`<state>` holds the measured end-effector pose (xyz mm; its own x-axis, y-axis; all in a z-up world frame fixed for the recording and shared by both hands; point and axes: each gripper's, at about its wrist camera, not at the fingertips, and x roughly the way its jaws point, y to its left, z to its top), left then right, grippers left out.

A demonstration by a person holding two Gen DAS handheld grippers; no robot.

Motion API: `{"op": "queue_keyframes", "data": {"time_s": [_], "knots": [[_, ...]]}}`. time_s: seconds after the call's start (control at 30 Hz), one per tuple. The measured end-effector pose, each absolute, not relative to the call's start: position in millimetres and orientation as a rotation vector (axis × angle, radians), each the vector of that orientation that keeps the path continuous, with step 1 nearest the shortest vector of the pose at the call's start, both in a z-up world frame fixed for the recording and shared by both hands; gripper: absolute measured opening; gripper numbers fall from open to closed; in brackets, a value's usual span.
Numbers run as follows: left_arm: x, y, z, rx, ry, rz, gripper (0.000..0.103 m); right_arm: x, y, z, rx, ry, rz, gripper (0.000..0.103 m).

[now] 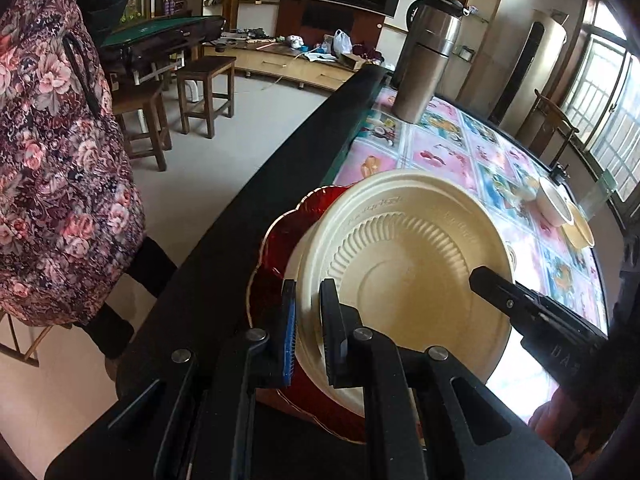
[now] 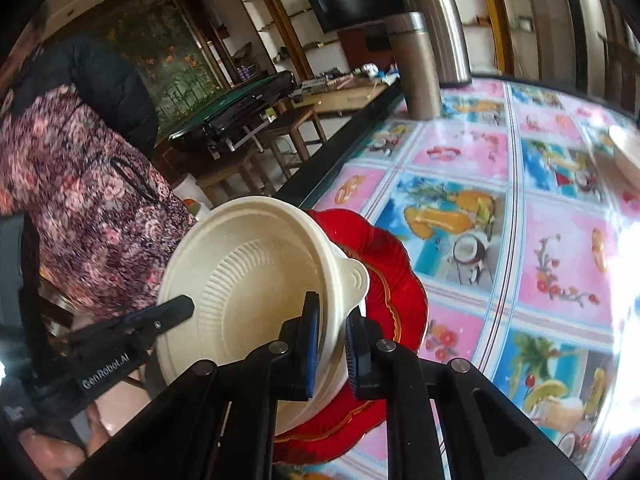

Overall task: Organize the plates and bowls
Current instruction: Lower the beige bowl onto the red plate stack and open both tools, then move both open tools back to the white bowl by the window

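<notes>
Cream, ribbed and flimsy-looking, the disposable bowl (image 1: 404,276) sits over a glossy red scalloped plate (image 1: 276,240) at the near edge of the counter (image 1: 452,152) — both grippers pinch its rim, the left gripper (image 1: 307,320) on one side, the right gripper (image 2: 332,344) by the small tab handle. A steel thermos (image 1: 426,56) stands farther back; more pale bowls (image 1: 560,208) lie well apart on the fruit-patterned cloth.

Daylight enters through the windows (image 1: 608,92) on my right, producing white glare on the glossy tabletop (image 2: 560,240) at its near right corner, while both fisheye views bend straight lines, darken to black at the rims, and blur slightly in the right wrist view.
</notes>
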<state>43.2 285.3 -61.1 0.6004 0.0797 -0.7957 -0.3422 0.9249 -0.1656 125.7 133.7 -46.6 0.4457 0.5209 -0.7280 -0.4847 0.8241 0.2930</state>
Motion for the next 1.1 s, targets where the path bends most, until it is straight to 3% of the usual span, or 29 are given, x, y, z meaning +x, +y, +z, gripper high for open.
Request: {"op": "queue_keyframes", "data": {"time_s": [0.47,0.57,0.7,1.1], "knots": [[38,269,-52,-0.165,0.864,0.346,0.011,111,134,-45,-0.013,0.832,0.65,0.017],[35,266,-48,-0.123,0.843,0.393,0.012,109,132,-43,-0.015,0.814,0.652,0.023],[36,266,-48,-0.101,0.847,0.397,0.033,112,124,-41,0.011,0.803,0.652,0.028],[36,257,-27,-0.12,0.783,0.357,0.034,133,53,-25,0.141,0.693,0.57,0.038]]}}
